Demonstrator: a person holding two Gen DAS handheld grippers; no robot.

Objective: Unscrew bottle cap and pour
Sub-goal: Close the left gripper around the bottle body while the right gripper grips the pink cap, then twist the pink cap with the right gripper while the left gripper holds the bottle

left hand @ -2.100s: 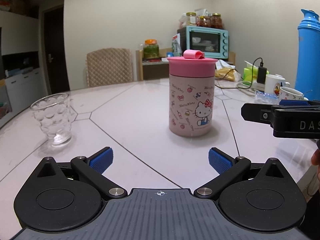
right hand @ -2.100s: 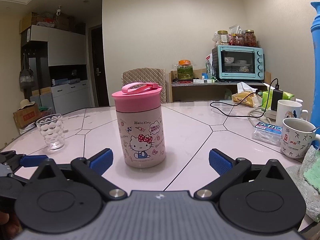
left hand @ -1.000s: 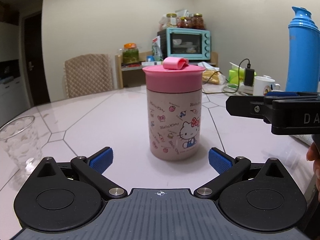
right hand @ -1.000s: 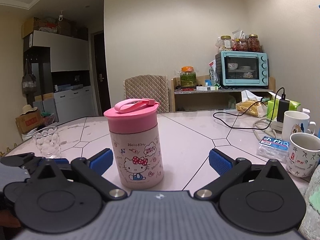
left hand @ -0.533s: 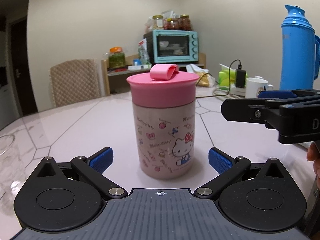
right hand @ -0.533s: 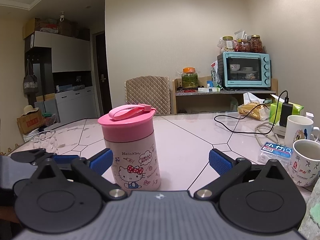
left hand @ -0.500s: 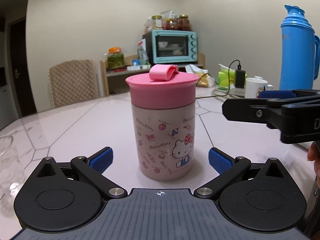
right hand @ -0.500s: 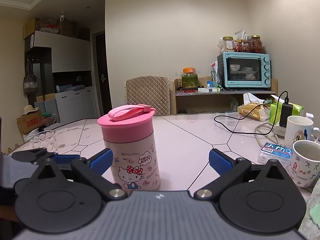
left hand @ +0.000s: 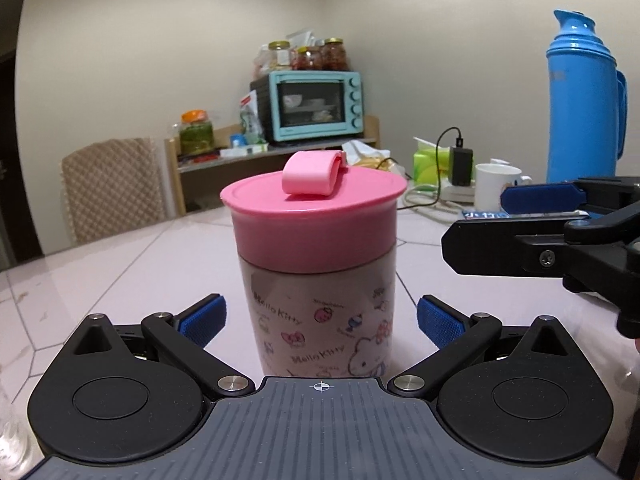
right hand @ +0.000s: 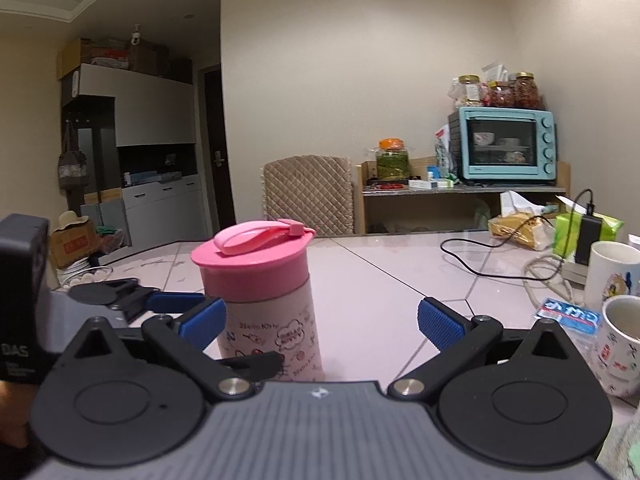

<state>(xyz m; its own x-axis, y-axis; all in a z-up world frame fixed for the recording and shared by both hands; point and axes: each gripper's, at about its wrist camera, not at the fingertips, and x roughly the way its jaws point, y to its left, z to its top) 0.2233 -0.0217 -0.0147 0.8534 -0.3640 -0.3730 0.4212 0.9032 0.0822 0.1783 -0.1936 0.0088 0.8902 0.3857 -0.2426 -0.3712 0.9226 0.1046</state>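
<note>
Left gripper: my jaws spread wide, flanking the bottle, untouched.
Right gripper: spread wide, empty.
Cap: on.

The left gripper is held level, its jaws spread wide, blue pads at nine and three o'clock. The right gripper sits beside it at its three o'clock, likewise spread wide.

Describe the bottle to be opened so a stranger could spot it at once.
On the pale tiled table, look nearest the camera, between the open blue-padded fingers of the left hand-held gripper. The cream cartoon-printed bottle stands there, alone in having a wide pink screw cap with a strap.
</note>
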